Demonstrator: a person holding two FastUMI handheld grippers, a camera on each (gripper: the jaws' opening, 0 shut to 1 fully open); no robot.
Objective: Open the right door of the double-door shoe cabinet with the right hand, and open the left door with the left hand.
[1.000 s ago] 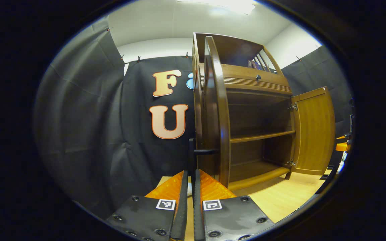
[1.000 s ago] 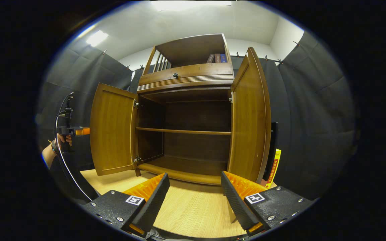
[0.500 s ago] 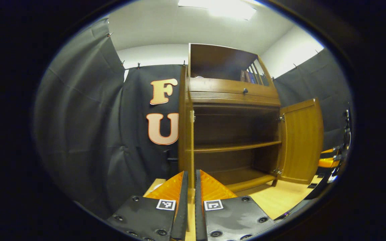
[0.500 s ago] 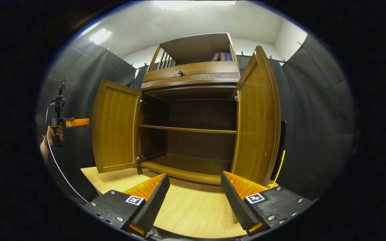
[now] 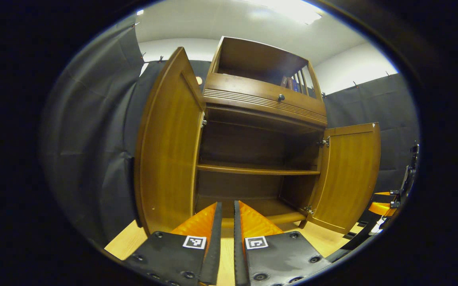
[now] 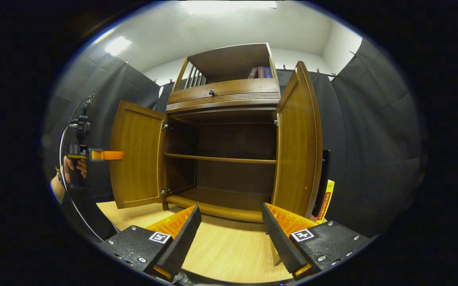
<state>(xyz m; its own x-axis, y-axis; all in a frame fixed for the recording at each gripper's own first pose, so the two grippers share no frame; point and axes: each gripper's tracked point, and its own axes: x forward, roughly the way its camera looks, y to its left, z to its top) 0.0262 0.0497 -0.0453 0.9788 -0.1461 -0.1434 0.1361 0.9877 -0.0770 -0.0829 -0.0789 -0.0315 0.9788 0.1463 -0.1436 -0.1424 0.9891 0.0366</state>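
Note:
The brown wooden shoe cabinet (image 5: 261, 103) stands with both doors swung wide. In the left gripper view its left door (image 5: 165, 151) shows its inner face close by, and the right door (image 5: 348, 174) stands open farther off. My left gripper (image 5: 226, 222) is shut with nothing in it, off the door, pointing into the cabinet. In the right gripper view my right gripper (image 6: 231, 222) is open and holds nothing, in front of the cabinet (image 6: 223, 93), between the left door (image 6: 135, 167) and right door (image 6: 296, 147). A hand holds the left gripper (image 6: 105, 155) beside the left door.
Inside, one shelf (image 6: 219, 159) crosses the bare interior. Books (image 6: 259, 72) stand in the top niche above a drawer knob (image 6: 211, 92). A black bar handle (image 6: 324, 178) and a yellow item (image 6: 326, 200) sit behind the right door. The cabinet rests on a light wooden floor (image 6: 229, 254).
The left gripper view has swung from the left door's outer edge and handle round to its inner face, with the door now wide. The right gripper has barely moved.

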